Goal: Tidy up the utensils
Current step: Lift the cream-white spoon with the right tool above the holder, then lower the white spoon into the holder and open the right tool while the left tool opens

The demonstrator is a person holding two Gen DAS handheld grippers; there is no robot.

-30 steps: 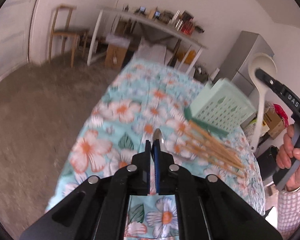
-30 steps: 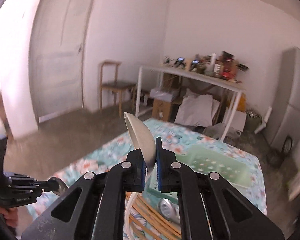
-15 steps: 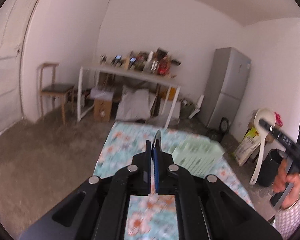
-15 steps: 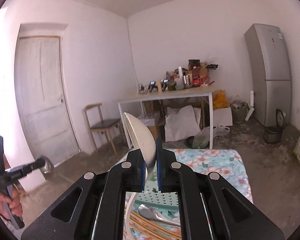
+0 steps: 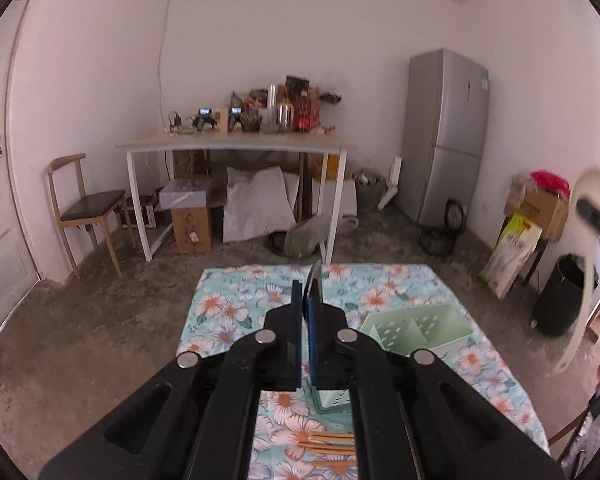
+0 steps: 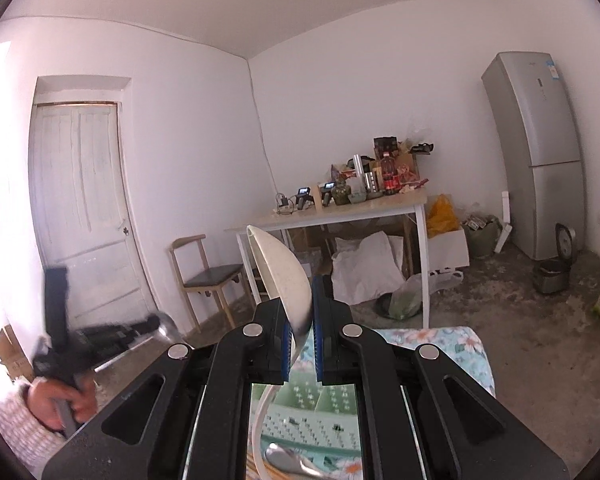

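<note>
Here my left tongs (image 5: 309, 300) grip a metal spoon (image 5: 315, 276) and my right tongs (image 6: 300, 322) clamp a white ladle (image 6: 282, 276), the green organizer (image 5: 416, 330) just below both.

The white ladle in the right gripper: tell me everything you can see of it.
The white ladle looks like matte off-white plastic, with a deep oval bowl and a long thin curved handle. The right gripper is shut on the bowl's lower part; the bowl points up and the handle hangs down over the green organizer. Nothing else visibly touches it.
</note>
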